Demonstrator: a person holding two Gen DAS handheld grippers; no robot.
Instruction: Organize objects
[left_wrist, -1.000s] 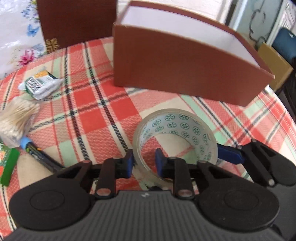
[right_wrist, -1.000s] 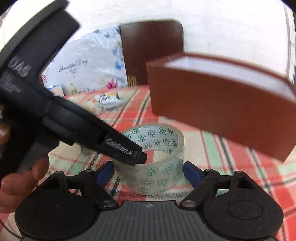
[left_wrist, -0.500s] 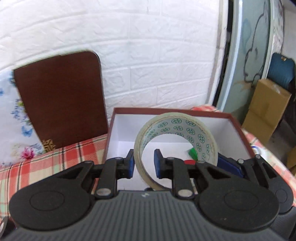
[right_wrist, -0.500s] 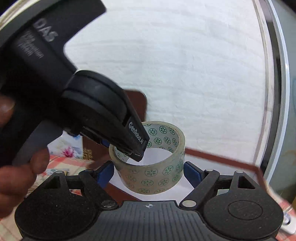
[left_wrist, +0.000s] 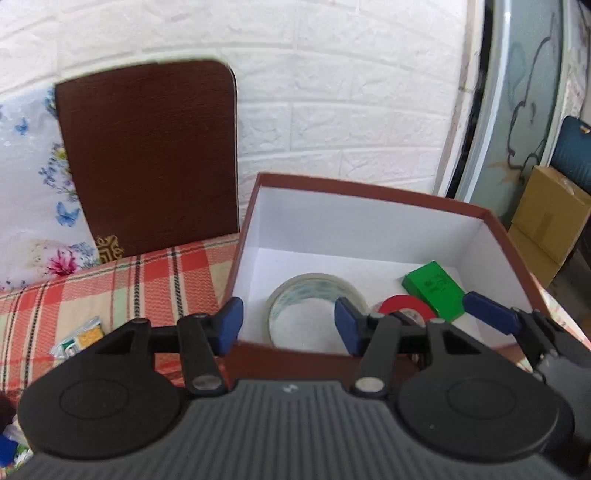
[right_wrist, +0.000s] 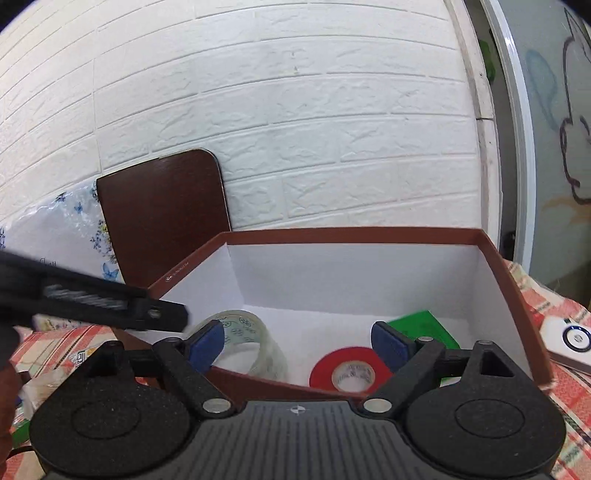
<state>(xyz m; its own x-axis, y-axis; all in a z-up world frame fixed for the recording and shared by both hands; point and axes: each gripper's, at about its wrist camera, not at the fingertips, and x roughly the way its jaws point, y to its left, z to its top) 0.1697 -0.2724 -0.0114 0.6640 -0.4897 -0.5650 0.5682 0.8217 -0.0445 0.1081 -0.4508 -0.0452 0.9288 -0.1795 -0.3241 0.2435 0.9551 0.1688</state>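
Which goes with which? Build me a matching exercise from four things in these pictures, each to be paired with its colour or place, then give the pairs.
Things:
1. clear tape roll
2. red tape roll
3. green block
4. snack packet

Descriptions:
A. outside the box, on the checked cloth
B. in the box's right corner by the wall
C. in the box, printed with small round marks
D. lying flat in the box, between the other two things

Pairs: 1-C, 2-D, 3-B, 4-A
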